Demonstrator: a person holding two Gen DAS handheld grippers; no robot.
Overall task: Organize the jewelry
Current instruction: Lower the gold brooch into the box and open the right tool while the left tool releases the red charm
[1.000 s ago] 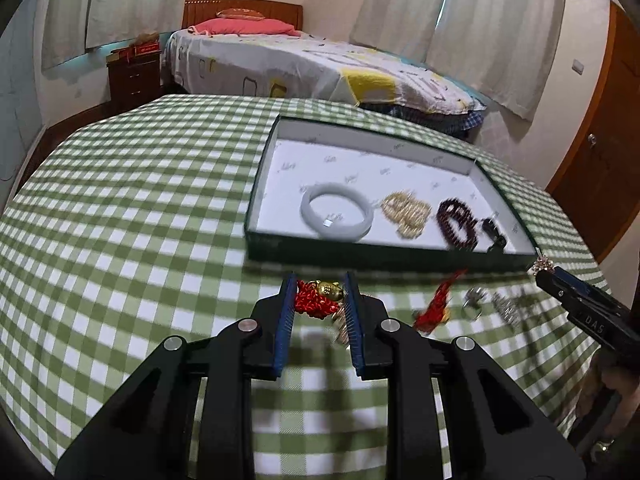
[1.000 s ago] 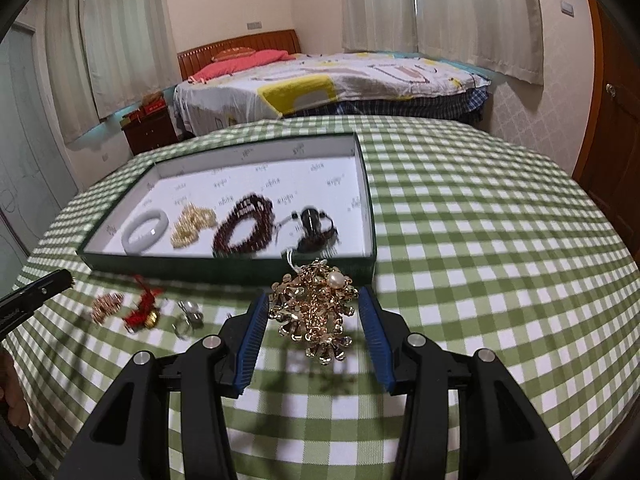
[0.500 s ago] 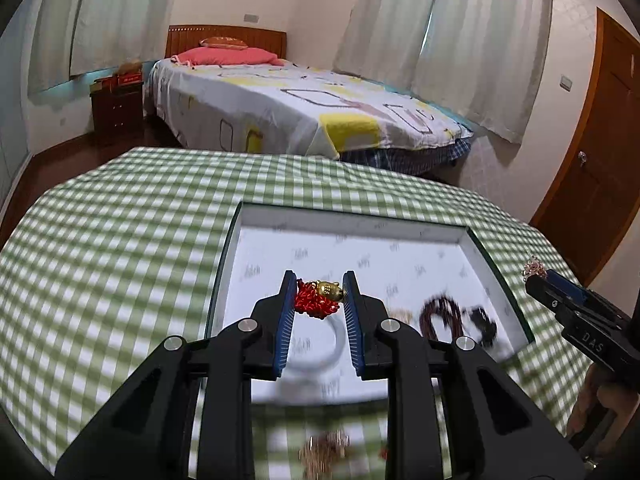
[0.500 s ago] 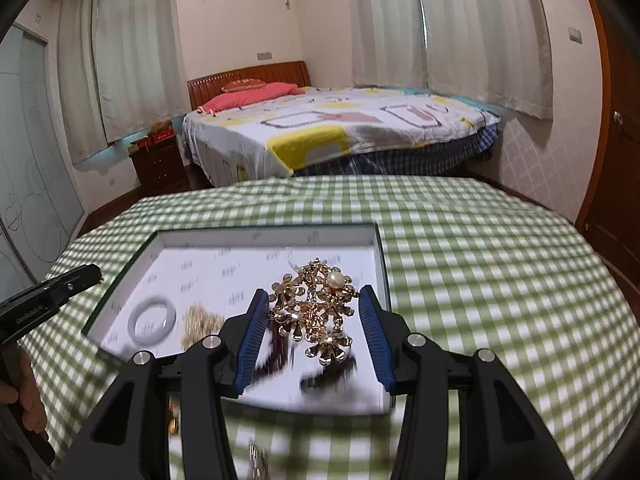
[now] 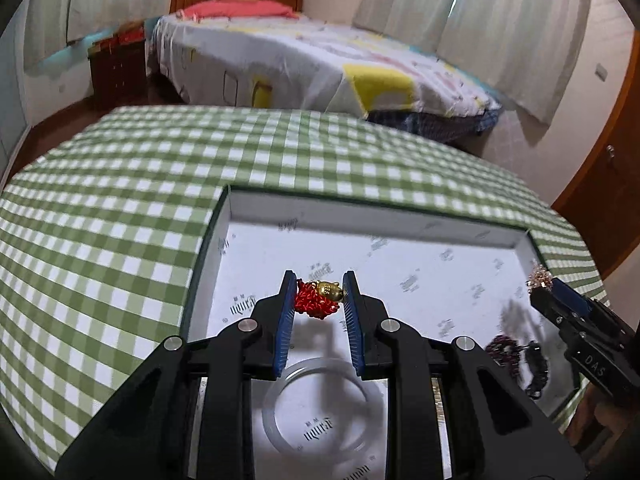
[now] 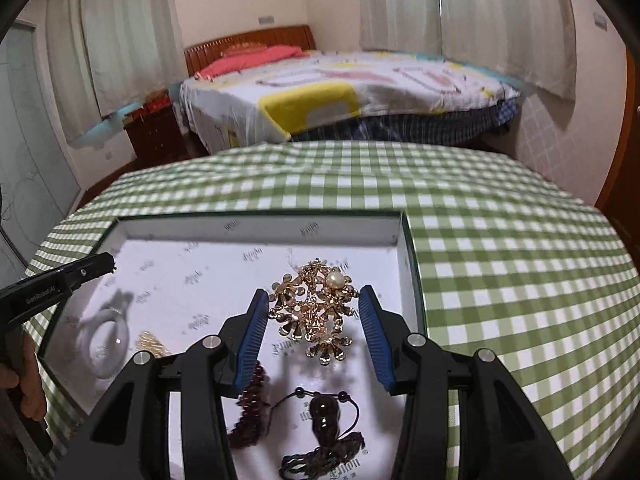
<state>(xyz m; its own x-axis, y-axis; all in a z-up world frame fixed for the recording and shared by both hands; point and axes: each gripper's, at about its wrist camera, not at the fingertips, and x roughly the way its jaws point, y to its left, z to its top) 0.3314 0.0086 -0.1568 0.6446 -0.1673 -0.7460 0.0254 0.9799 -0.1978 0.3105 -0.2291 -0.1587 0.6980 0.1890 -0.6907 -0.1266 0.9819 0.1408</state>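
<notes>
Broadly, a round table under a green-and-white checked cloth (image 5: 112,208) carries everything, with wide bare cloth to the left of, beyond and to the right of a shallow dark-green tray (image 6: 412,280) lined in white printed paper. The tray's far half is bare lining up to its far wall; the jewelry lies along its near side. A pale jade bangle (image 5: 316,412) rests flat near the tray's near left corner, with a small heap of gold chain (image 6: 150,342) just beside it. A dark red bead bracelet (image 6: 250,412) lies near the middle, touching or nearly touching a dark gourd pendant on a black cord (image 6: 326,420); blur leaves that unclear.

Above the lining, the right gripper (image 6: 316,320) clamps a gold flower brooch with a pearl (image 6: 316,308) between its blue pads, not far from the tray's right wall. The left gripper (image 5: 318,300) pinches a red knotted charm with a gold bead (image 5: 318,298) over the left half of the tray, above the bangle.
</notes>
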